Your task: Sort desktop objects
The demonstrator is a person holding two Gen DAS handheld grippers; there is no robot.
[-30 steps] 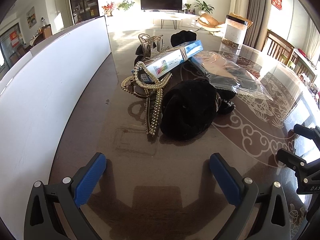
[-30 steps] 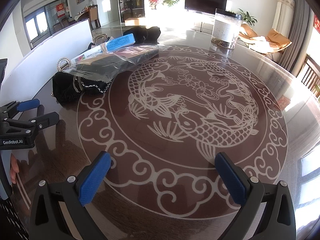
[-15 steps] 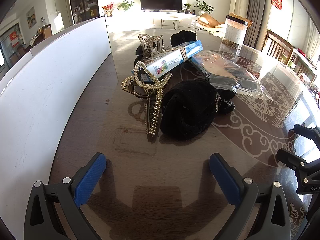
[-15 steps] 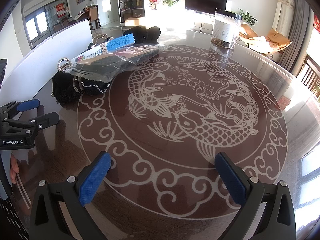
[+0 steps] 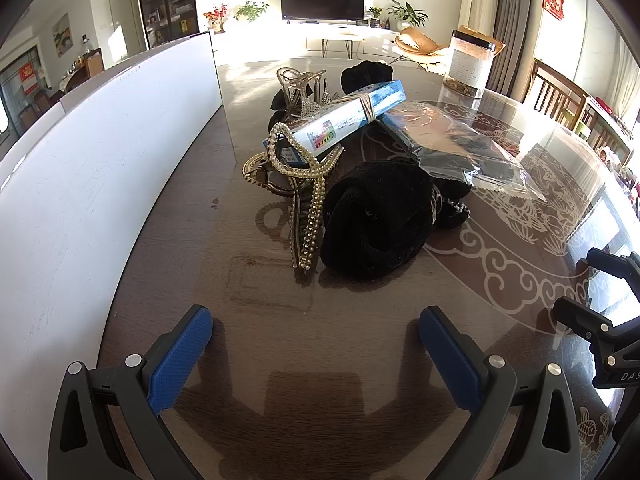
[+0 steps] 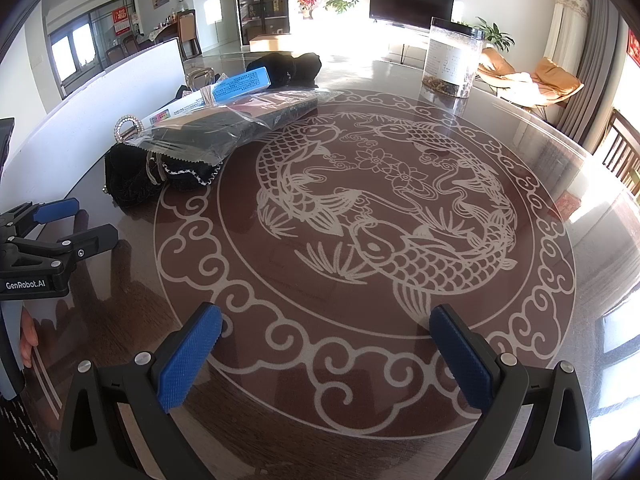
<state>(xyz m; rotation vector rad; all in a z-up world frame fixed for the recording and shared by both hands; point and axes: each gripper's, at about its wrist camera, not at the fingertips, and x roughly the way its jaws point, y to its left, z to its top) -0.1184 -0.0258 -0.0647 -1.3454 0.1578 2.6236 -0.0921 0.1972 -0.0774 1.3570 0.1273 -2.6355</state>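
A pile of small objects lies ahead of my left gripper, which is open and empty. Nearest is a black velvet scrunchie, with a pearl-studded gold hair claw to its left. A blue and white box wrapped by a rubber band rests on top. A clear plastic bag with dark contents lies to the right. Behind stand a clear hair claw and another black scrunchie. My right gripper is open and empty over the table's fish pattern, with the bag far to its left.
A long white board stands along the table's left side. A tall clear jar with a black lid sits at the far side of the glass-topped table. Wooden chairs stand off the right edge. Each gripper appears at the edge of the other's view.
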